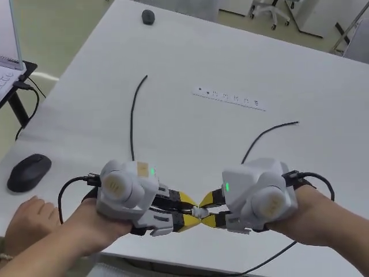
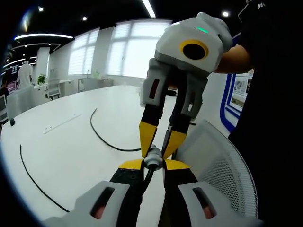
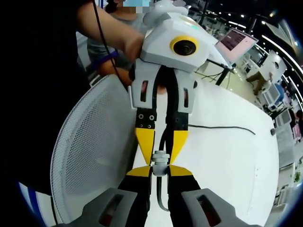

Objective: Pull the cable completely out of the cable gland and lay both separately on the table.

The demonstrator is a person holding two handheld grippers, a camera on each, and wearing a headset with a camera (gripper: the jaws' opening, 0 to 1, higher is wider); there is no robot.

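At the table's (image 1: pixel 190 144) near edge my two grippers point at each other, tip to tip. A small grey cable gland (image 1: pixel 199 213) sits where the tips meet. The left gripper (image 1: pixel 185 214) (image 2: pixel 154 164) is shut on one end of the gland (image 2: pixel 153 159). The right gripper (image 1: pixel 212 214) (image 3: pixel 160 171) is shut on its other end (image 3: pixel 160 163). A thin black cable (image 2: pixel 147 182) passes through the gland and runs back between both pairs of jaws, curling in a loop (image 3: pixel 160 201) inside the right one.
Two loose black cables (image 1: pixel 132 115) (image 1: pixel 266 134) lie on the table, beyond a white strip (image 1: pixel 229 98). A dark mouse (image 1: pixel 29 172) and a bare hand (image 1: pixel 27 214) are at the left, another mouse (image 1: pixel 148 17) far back. A white mesh chair back (image 3: pixel 94 142) stands close below.
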